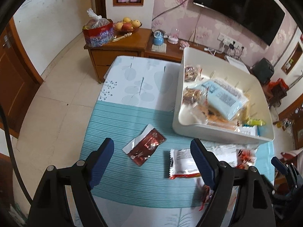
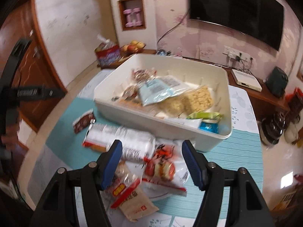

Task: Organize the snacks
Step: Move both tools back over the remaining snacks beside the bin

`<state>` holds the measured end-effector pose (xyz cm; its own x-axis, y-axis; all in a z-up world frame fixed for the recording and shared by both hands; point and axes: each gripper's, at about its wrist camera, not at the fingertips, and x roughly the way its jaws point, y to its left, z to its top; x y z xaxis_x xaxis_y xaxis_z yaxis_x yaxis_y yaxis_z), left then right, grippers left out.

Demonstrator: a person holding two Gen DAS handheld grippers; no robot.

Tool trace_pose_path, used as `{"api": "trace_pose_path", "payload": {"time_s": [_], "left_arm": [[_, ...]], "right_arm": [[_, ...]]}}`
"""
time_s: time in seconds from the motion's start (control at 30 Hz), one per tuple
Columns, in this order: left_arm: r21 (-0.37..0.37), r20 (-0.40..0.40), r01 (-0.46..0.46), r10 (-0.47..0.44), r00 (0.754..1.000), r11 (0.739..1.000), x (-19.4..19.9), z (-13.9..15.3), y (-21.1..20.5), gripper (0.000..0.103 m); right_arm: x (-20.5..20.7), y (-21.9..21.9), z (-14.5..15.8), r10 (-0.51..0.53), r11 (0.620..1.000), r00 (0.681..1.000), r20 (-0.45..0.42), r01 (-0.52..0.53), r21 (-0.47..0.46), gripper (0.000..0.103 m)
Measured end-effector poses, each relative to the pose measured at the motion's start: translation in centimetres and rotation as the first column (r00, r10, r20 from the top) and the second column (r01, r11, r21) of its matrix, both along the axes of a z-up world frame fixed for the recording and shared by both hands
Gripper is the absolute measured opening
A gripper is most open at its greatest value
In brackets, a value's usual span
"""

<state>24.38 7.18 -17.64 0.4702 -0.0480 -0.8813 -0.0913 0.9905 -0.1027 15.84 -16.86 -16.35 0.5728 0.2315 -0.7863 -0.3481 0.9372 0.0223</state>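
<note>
A white bin (image 1: 217, 132) (image 2: 170, 128) on the table holds several snack packs, a light blue bag (image 1: 223, 96) (image 2: 157, 90) on top. My left gripper (image 1: 151, 162) is open above the teal mat, a dark red wrapper (image 1: 145, 147) between its fingers and a white packet (image 1: 181, 162) by its right finger. My right gripper (image 2: 151, 162) is open over a pile of packets: a white and red bag (image 2: 162, 168), a long white packet (image 2: 121, 138) and a beige pack (image 2: 132, 198). The dark red wrapper (image 2: 83, 123) lies left of the bin.
The table has a teal mat (image 1: 117, 117) over a leaf-print cloth. Behind it stands a wooden cabinet (image 1: 117, 47) with a fruit bowl (image 1: 126, 25) and a bagged red tin (image 1: 98, 32). A TV (image 1: 240, 5) hangs on the wall. The right gripper's tip (image 1: 280, 164) shows at the right.
</note>
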Motion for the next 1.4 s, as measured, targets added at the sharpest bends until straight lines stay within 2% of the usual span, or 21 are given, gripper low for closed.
{"api": "trace_pose_path", "payload": {"time_s": [0.13,0.3,0.4,0.53,0.9,1.17,1.4], "left_arm": [[0.018,-0.036,0.042,-0.041,0.999,0.999,0.8,-1.0,0.3,0.082],[0.029,-0.074,0.097,-0.095,0.993,0.995,1.8,-2.4,0.2,0.082],[0.029,-0.103,0.138,-0.134,0.986,0.990,2.5,-3.5,0.1,0.082],[0.026,-0.152,0.188,-0.183,0.971,0.982,3.5,-5.3,0.1,0.082],[0.019,-0.279,0.276,-0.260,0.925,0.961,5.7,-10.0,-0.9,0.082],[0.005,-0.312,0.318,-0.300,0.902,0.948,6.6,-11.6,-1.0,0.082],[-0.027,-0.322,0.326,-0.317,0.892,0.945,7.6,-12.6,-0.5,0.065]], "right_arm": [[-1.6,1.7,-1.1,0.081,0.994,0.997,0.009,-0.080,-0.077,0.066],[-3.7,4.5,-2.4,0.173,0.965,0.984,0.045,-0.160,-0.207,0.066],[-4.3,5.7,-3.2,0.193,0.957,0.981,0.035,-0.180,-0.228,0.066],[-4.7,7.0,-4.2,0.191,0.957,0.982,0.005,-0.185,-0.225,0.066],[-5.6,10.1,-7.5,0.180,0.933,0.982,-0.060,-0.189,-0.307,0.066],[-5.0,11.5,-9.2,0.141,0.922,0.986,-0.091,-0.164,-0.349,0.066],[-4.7,11.6,-9.8,0.101,0.926,0.988,-0.116,-0.136,-0.352,0.066]]}}
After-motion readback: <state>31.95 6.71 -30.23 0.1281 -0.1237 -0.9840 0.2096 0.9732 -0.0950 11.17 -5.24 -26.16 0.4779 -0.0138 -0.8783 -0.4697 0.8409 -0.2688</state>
